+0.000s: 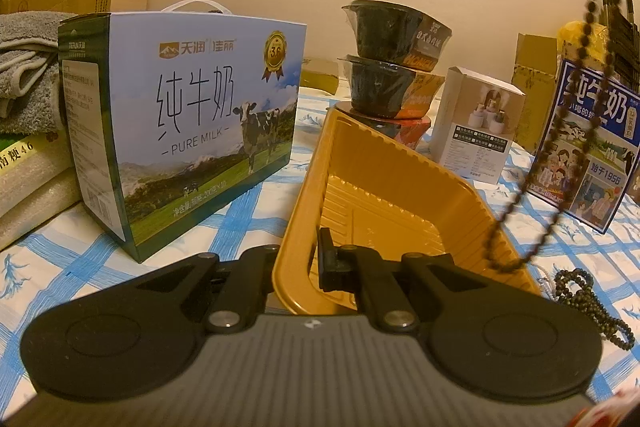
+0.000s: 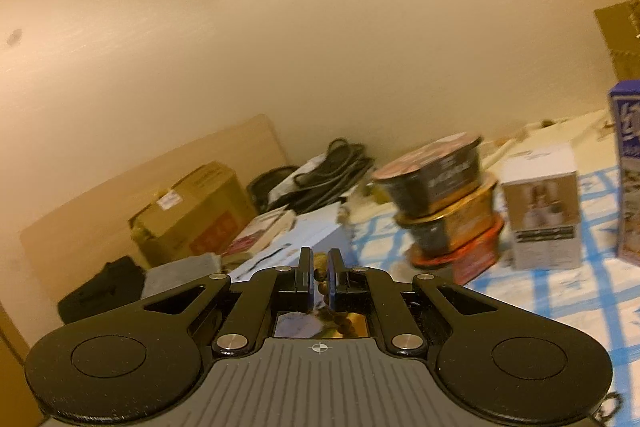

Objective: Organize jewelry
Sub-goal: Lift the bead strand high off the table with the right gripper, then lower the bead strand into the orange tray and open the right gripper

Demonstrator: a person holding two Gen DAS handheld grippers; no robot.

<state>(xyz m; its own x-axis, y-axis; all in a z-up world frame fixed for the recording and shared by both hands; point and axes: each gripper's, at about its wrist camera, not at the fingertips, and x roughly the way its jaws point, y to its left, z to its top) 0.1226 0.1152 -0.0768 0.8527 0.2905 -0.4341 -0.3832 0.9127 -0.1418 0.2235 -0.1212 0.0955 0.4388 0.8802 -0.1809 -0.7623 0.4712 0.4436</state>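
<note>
Bead necklace [image 2: 323, 287] pinched in right claw [image 2: 319, 267] — left claw [image 1: 308, 259] clamps gold tray [image 1: 384, 163] rim

The left wrist camera looks slightly down, close over a gold tray [image 1: 384, 183]. The right wrist camera faces nearly level toward the wall [image 2: 320, 27]. Both views share the stacked bowls [image 1: 394, 67] [image 2: 440, 195] and a small white box [image 1: 478, 123] [image 2: 542, 211].
</note>
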